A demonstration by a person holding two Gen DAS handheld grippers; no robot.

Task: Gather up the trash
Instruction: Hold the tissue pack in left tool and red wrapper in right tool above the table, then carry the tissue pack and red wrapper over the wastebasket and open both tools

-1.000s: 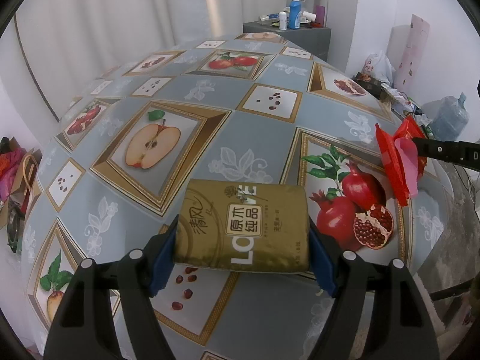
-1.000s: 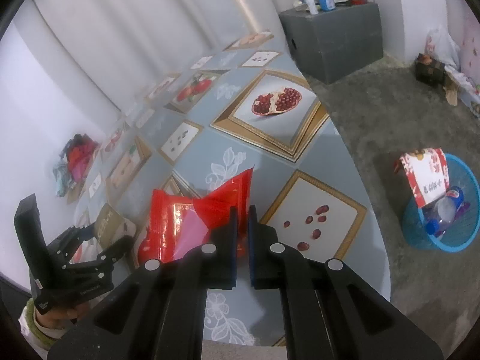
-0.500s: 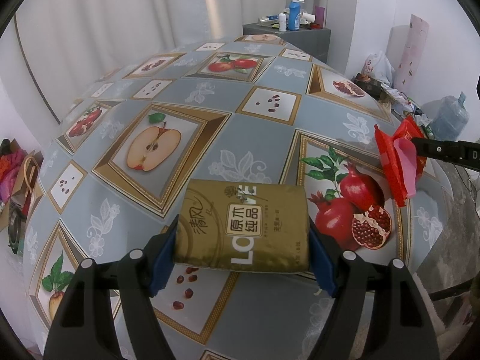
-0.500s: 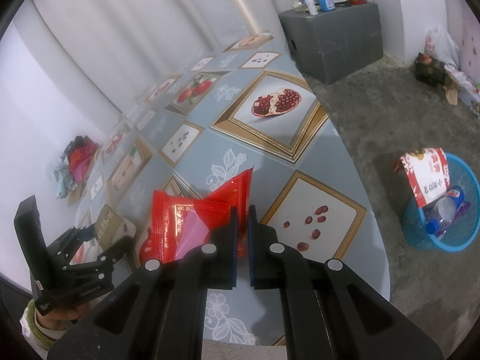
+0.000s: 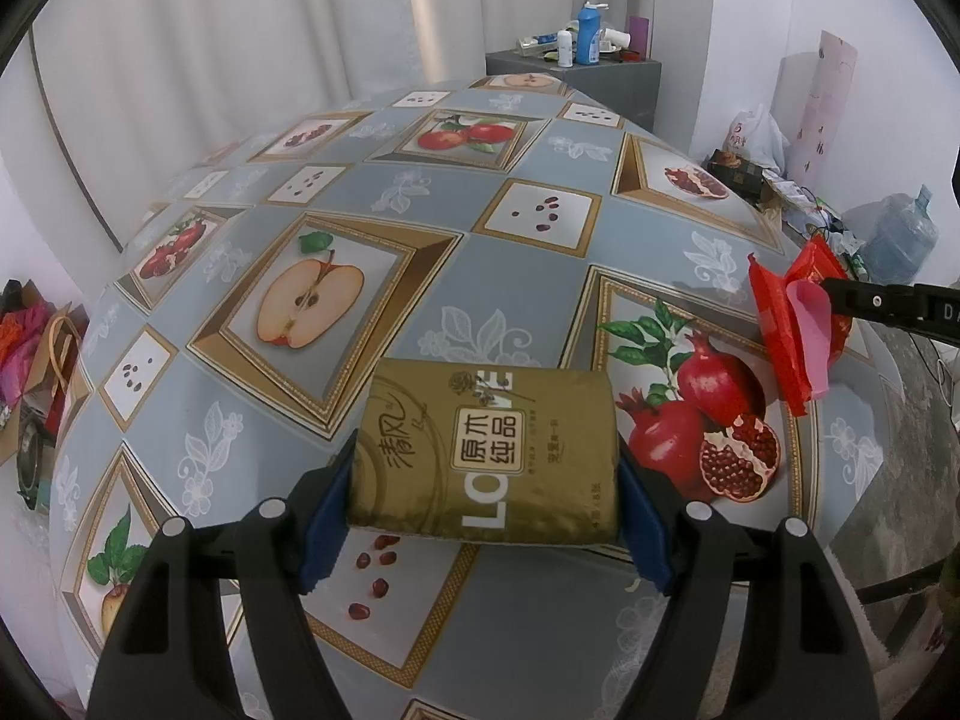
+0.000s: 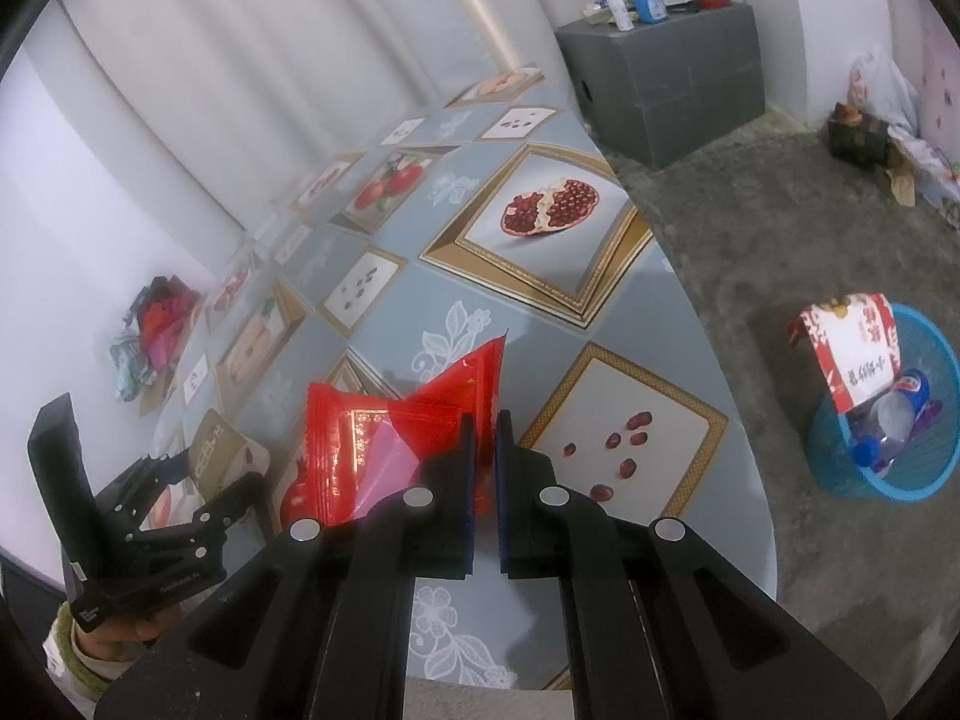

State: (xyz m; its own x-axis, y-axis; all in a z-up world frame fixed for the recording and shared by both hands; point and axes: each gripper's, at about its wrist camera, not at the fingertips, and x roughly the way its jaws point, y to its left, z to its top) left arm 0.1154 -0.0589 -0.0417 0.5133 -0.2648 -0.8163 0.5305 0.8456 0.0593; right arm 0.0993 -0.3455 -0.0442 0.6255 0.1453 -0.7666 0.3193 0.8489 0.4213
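A gold tissue pack [image 5: 486,450] with white lettering sits between the blue pads of my left gripper [image 5: 486,516], which press on its two ends just over the fruit-patterned table [image 5: 372,192]. Whether it touches the cloth I cannot tell. My right gripper [image 6: 485,426] is shut on a crumpled red snack wrapper [image 6: 372,438] with a pink inner side, held above the table's right edge. The left wrist view shows that wrapper [image 5: 792,324] at far right, pinched by the right gripper [image 5: 834,300]. In the right wrist view the left gripper [image 6: 210,471] with the gold pack [image 6: 219,456] is at lower left.
A blue mesh basket [image 6: 936,450] stands on the grey floor right of the table, holding a plastic bottle [image 6: 888,420] and a red-and-white carton [image 6: 852,354]. A grey cabinet [image 6: 666,72] with bottles stands at the back. Bags and clutter lie along the right wall [image 5: 756,138].
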